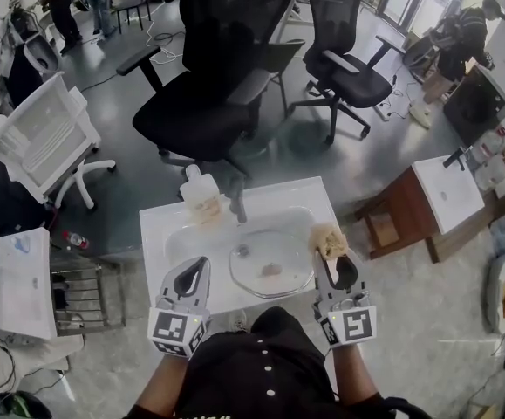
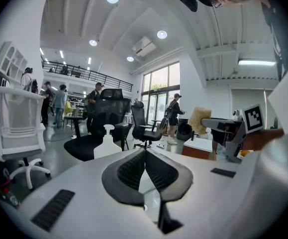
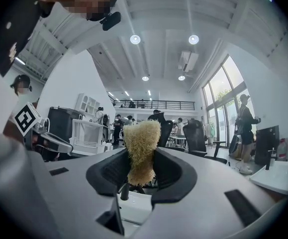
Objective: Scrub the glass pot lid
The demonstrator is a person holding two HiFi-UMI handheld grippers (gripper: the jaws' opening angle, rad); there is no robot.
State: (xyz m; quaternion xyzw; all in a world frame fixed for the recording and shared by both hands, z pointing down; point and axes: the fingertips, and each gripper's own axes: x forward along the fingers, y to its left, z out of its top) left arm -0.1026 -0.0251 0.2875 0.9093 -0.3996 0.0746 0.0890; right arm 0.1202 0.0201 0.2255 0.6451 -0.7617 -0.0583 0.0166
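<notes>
R tool (image 3: 141,156) w/ sponge (image 1: 329,241) (L tool (image 2: 144,156) empty), lid (image 1: 271,267) in sink (image 1: 160,225)

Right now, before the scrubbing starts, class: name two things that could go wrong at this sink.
1. The glass lid lies loose in the sink, and the left tongs are shut and empty. Scrubbing may send the lid sliding against the sink's wall.
2. The right tongs pinch only the lower part of the scrubber. Under pressure it may bend over or slip out.
</notes>
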